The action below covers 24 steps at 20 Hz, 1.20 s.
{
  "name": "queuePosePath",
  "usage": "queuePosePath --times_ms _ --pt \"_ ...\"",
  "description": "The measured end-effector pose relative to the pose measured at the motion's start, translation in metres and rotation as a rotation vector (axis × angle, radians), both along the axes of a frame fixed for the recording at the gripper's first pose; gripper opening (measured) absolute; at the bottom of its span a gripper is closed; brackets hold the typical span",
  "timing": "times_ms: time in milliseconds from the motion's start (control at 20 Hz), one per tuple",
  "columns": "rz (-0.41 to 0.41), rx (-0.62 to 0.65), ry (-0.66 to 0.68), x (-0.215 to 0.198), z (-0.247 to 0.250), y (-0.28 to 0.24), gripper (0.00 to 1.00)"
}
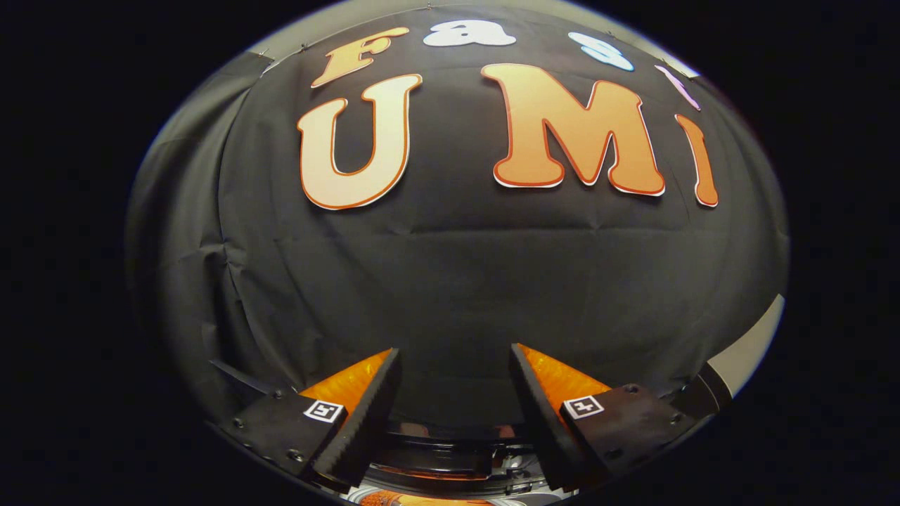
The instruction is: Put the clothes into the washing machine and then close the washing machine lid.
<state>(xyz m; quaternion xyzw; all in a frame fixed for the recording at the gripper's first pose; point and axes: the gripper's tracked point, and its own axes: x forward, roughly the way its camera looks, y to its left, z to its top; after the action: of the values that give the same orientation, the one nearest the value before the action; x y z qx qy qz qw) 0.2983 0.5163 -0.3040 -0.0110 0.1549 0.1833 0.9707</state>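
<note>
Lighting is dim overall. The booth's black cloth wall (pixel 450 281) absorbs most light and reads evenly dark, brightest in its upper part, suggesting a source above. Faint creases and fold lines are visible across the cloth, so focus there is adequate. Strong fisheye distortion: the wall bulges like a dome and its seams curve toward the margins. The gripper (pixel 455 393), fingers apart with nothing between them, sits below the wall, slightly soft. A small glare streak lies on a glossy dark surface (pixel 436 460) under the fingers.
</note>
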Motion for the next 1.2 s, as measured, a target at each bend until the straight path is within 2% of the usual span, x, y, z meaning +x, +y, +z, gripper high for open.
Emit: queuePosePath --times_ms 1200 --pt "0.013 0.016 -0.036 -0.054 0.007 -0.016 0.98"
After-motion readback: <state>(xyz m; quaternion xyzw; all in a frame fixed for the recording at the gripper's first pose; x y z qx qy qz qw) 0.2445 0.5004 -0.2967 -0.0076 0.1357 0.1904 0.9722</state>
